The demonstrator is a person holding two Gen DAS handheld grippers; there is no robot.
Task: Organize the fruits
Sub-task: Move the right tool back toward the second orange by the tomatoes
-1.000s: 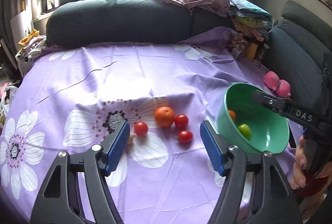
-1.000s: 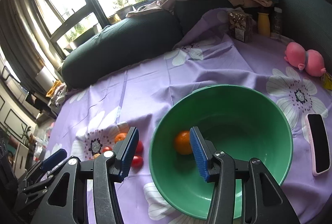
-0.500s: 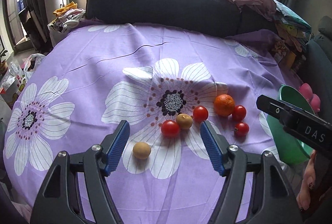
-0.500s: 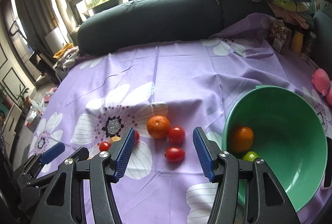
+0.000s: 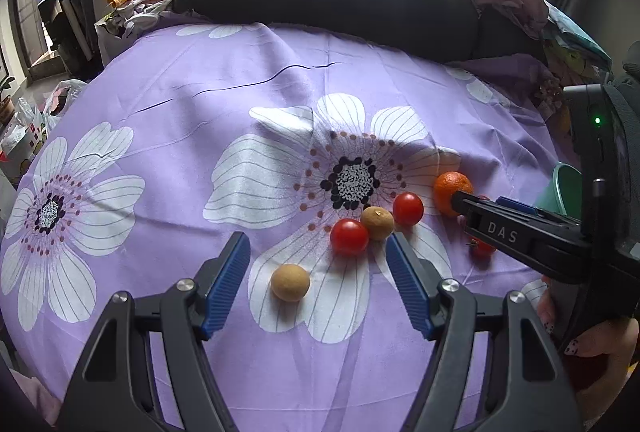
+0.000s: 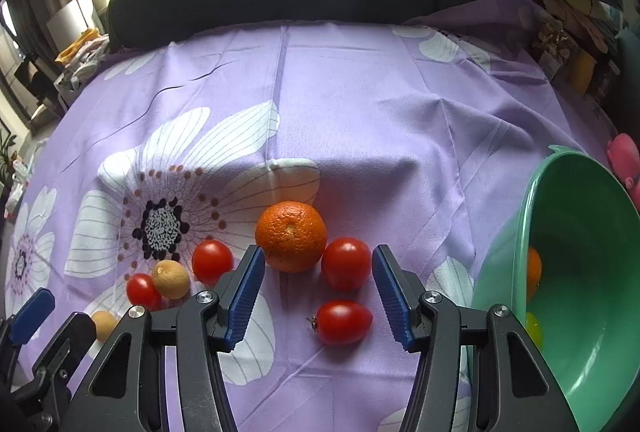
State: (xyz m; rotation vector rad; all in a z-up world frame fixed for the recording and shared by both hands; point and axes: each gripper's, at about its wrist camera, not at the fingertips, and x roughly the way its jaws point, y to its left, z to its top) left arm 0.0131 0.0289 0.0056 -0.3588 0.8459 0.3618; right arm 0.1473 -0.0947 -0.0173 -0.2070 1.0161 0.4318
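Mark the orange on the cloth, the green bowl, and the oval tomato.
orange (image 6: 291,235), right wrist view, middle of its peel
bowl (image 6: 516,252), right wrist view, left rim
oval tomato (image 6: 343,321), right wrist view, centre

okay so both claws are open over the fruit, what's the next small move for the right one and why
Probably ease the right claw down and close on the oval tomato. Its jaws are open and empty, that tomato lies loose on the cloth between the fingers, nearest of all, and the green bowl sits just to its right.
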